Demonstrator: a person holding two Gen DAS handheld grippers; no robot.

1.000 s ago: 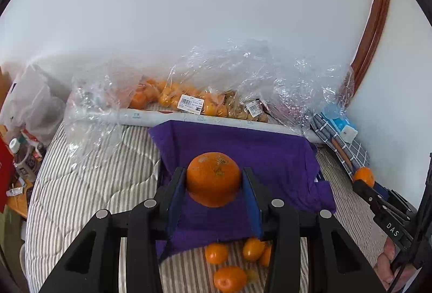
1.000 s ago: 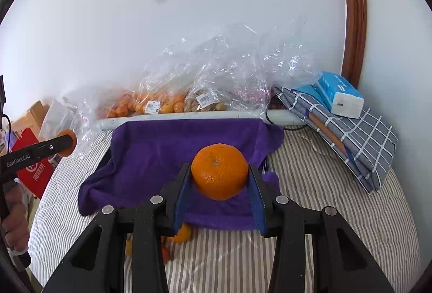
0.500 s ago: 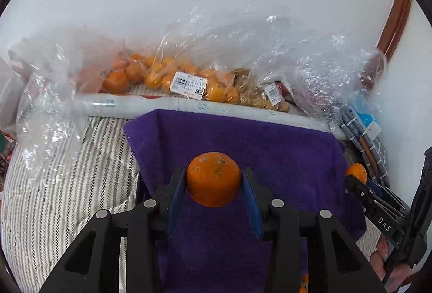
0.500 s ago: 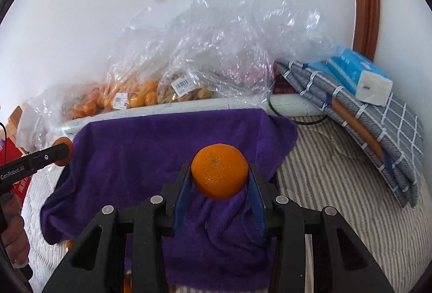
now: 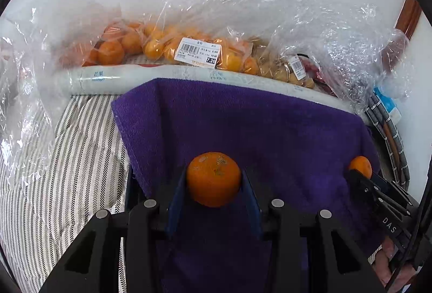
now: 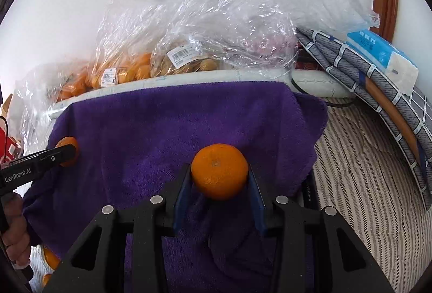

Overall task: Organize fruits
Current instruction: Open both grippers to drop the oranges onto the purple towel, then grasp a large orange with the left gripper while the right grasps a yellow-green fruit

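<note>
My left gripper [image 5: 213, 179] is shut on a blemished orange mandarin [image 5: 213, 178], held just above a purple towel [image 5: 243, 125] spread over a dark box. My right gripper [image 6: 220, 175] is shut on a smooth mandarin [image 6: 220, 174] above the same purple towel [image 6: 162, 131]. In the left wrist view the right gripper's mandarin [image 5: 360, 166] shows at the right edge. In the right wrist view the left gripper's mandarin [image 6: 67, 151] shows at the left, over the towel's edge. Loose mandarins [image 6: 50, 258] lie at the lower left on the bed.
Clear plastic bags of mandarins [image 5: 167, 47] and brownish fruit [image 5: 283, 71] line the wall behind a white roll [image 5: 102, 78]. A striped bedcover [image 5: 70, 158] lies around the towel. A folded checked cloth [image 6: 378, 82] with a tissue pack [image 6: 383, 58] sits at right.
Both grippers have sunk and moved forward over the purple towel, each still holding its mandarin. The loose mandarins have slid out of the left wrist view.
</note>
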